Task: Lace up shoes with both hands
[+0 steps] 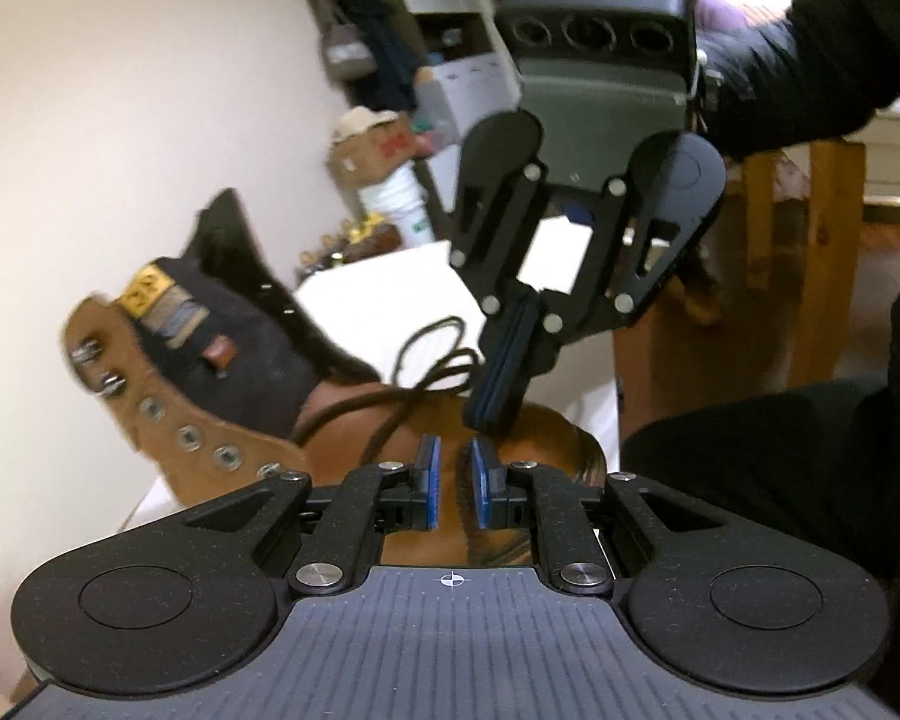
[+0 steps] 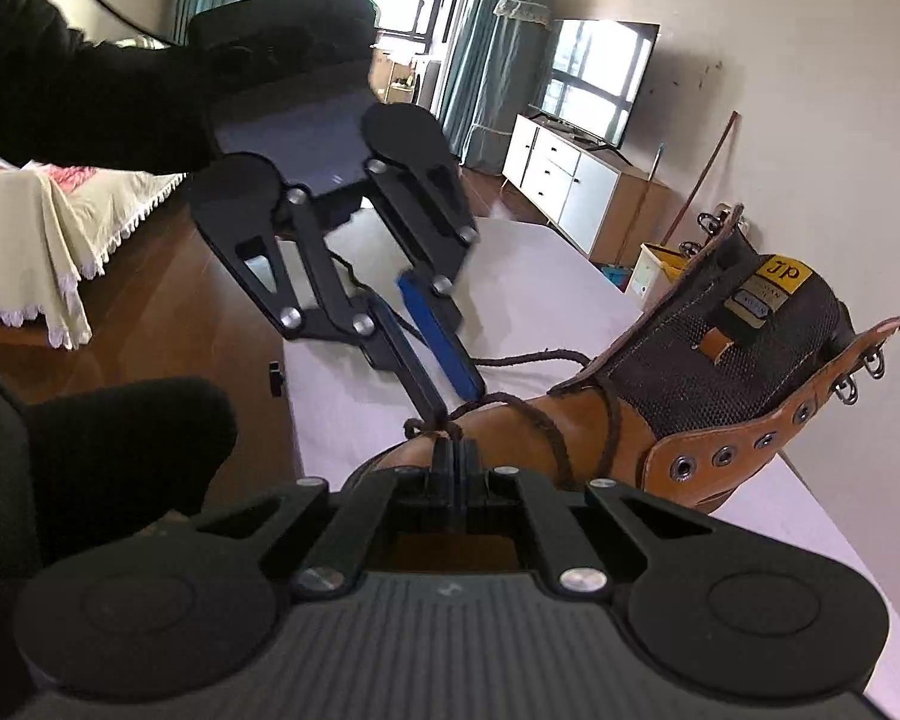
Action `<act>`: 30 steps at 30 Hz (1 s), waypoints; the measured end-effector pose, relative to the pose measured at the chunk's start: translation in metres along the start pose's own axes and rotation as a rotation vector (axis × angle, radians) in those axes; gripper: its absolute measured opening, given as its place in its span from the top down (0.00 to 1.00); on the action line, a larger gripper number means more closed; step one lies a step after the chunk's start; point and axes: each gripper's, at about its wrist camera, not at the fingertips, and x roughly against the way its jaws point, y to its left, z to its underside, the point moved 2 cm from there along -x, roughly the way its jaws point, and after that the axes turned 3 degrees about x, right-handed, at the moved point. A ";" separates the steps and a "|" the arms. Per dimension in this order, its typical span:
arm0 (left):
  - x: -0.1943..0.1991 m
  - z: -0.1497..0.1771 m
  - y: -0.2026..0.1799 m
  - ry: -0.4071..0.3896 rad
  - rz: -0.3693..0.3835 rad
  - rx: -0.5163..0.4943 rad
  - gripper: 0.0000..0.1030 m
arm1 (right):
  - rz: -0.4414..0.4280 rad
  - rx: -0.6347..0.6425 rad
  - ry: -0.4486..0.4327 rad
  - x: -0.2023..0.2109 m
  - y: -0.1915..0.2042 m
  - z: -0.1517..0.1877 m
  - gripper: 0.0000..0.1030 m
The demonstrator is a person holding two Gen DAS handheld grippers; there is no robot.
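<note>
A tan leather boot [image 1: 174,414] [image 2: 720,444] with a dark mesh tongue lies on a white table [image 1: 354,312] [image 2: 540,300], its eyelet flaps spread apart. A brown lace [image 1: 397,420] [image 2: 513,401] crosses the toe and trails onto the table. My right gripper [image 2: 455,450] [image 1: 487,417] is over the toe, shut on the lace where it reaches the fingertips. My left gripper [image 1: 455,480] [image 2: 456,399] faces it just above the toe. Its blue pads stand a little apart with only boot leather showing between them.
The person's dark sleeves [image 1: 810,60] [image 2: 90,96] reach in behind each gripper. Cardboard boxes [image 1: 378,150] and a wooden frame [image 1: 822,252] stand beyond the table. A bed [image 2: 42,228], a white cabinet [image 2: 564,174] and a television [image 2: 606,84] line the room.
</note>
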 end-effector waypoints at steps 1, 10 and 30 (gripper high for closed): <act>-0.002 -0.001 -0.001 0.002 0.007 -0.007 0.90 | 0.003 0.000 0.002 0.000 0.000 0.001 0.98; -0.004 -0.008 -0.001 0.005 0.000 0.000 0.98 | 0.017 -0.033 -0.024 -0.002 -0.006 0.009 0.97; -0.011 -0.015 0.030 -0.056 -0.249 0.064 0.98 | 0.322 -0.916 -0.043 -0.016 -0.106 -0.007 0.64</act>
